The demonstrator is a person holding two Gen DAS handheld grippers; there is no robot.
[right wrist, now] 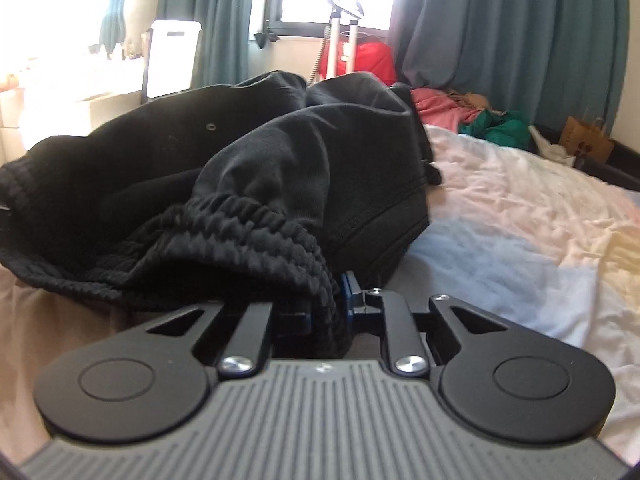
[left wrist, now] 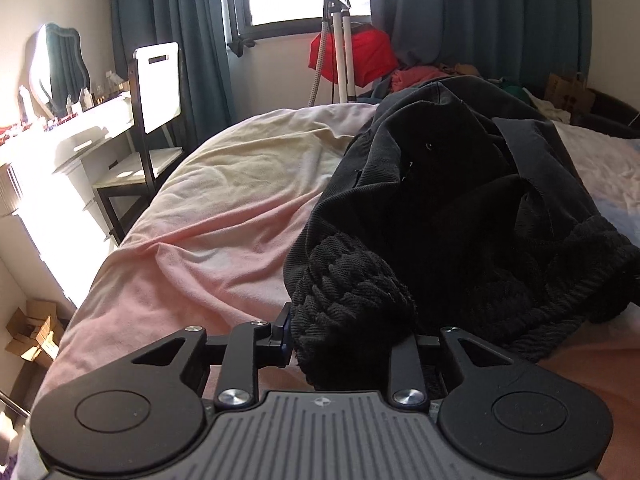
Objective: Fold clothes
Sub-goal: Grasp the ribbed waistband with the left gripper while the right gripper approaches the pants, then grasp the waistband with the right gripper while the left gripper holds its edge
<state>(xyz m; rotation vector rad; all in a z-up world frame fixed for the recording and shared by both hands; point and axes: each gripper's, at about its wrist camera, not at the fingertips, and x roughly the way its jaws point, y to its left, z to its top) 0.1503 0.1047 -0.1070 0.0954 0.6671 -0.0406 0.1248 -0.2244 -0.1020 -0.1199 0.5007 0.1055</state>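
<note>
Black sweatpants [left wrist: 432, 200] heaped on the near part of the bed [left wrist: 208, 216], ribbed waistband toward the cameras, legs bunched toward the far side. Left gripper [left wrist: 348, 340] set around the left end of the waistband, bunched fabric filling the gap between its fingers; whether clamped or merely loose around it, impossible to tell. Right gripper [right wrist: 326, 308] clenched on the right end of the same waistband. Far off, teal curtains [left wrist: 168, 40], a white chair [left wrist: 158, 88], a red bag [left wrist: 352, 56].

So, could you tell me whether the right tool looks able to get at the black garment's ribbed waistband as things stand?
Probably yes: the right tool already has the ribbed waistband between its fingers, seemingly pinched, with nothing in the way.
</note>
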